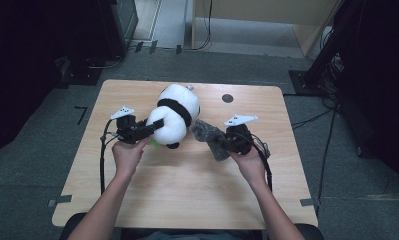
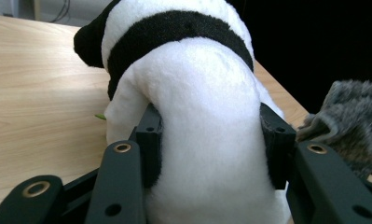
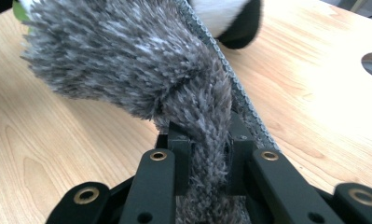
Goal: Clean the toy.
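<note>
A black-and-white plush panda (image 1: pixel 176 114) lies on the wooden table (image 1: pixel 187 185), left of centre. My left gripper (image 1: pixel 156 125) is shut on its white body (image 2: pixel 207 140), the pads pressing into the plush from both sides. To the right, my right gripper (image 1: pixel 226 141) is shut on a shaggy grey cloth (image 1: pixel 210 135). In the right gripper view the grey cloth (image 3: pixel 141 65) rises from between the jaws and flops over, with a black panda limb (image 3: pixel 242 25) just beyond it. The grey cloth (image 2: pixel 351 121) also hangs at the right edge of the left gripper view.
A small green thing (image 1: pixel 154 144) peeks out under the panda near my left hand. A dark round hole (image 1: pixel 227 98) sits in the table's far right part. The table's near half is bare wood. Dark equipment and cables stand on the floor around the table.
</note>
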A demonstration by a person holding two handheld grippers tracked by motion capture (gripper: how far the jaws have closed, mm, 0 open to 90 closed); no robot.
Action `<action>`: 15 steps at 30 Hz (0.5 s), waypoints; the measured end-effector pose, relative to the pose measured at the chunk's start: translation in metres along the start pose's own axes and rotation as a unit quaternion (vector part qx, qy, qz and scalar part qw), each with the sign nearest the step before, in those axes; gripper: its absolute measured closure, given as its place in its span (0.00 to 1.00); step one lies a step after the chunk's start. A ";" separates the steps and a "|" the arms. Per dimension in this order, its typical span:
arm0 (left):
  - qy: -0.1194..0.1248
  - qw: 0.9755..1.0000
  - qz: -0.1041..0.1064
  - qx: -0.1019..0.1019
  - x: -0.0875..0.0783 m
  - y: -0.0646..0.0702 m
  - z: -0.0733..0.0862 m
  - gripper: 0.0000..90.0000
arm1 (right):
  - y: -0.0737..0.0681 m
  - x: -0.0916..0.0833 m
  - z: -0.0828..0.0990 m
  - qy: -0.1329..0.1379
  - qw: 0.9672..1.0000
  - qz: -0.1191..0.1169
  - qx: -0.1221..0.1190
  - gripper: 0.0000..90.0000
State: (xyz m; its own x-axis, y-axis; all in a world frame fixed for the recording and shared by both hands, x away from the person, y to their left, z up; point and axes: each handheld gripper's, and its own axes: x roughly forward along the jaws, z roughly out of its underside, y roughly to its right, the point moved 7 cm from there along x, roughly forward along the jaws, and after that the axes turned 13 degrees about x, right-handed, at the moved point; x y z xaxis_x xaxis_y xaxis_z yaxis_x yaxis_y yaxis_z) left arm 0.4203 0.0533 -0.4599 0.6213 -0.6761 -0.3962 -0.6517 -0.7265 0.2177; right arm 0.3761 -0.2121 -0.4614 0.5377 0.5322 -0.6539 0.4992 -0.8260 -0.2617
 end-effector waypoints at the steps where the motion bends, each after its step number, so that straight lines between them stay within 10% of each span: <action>1: -0.001 1.000 -0.002 0.001 0.000 -0.001 0.000 0.60 | 0.004 -0.002 -0.001 0.004 1.000 0.002 0.003 0.87; 15: -0.013 1.000 -0.020 0.008 -0.011 -0.033 0.008 0.60 | 0.046 -0.015 -0.003 0.028 0.998 0.016 0.046 0.87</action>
State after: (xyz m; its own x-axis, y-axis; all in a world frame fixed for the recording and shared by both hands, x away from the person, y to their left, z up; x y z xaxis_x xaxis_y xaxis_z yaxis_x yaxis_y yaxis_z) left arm 0.4314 0.0858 -0.4702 0.6355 -0.6426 -0.4280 -0.6336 -0.7509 0.1865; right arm 0.3928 -0.2573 -0.4615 0.5906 0.5123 -0.6235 0.4182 -0.8551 -0.3065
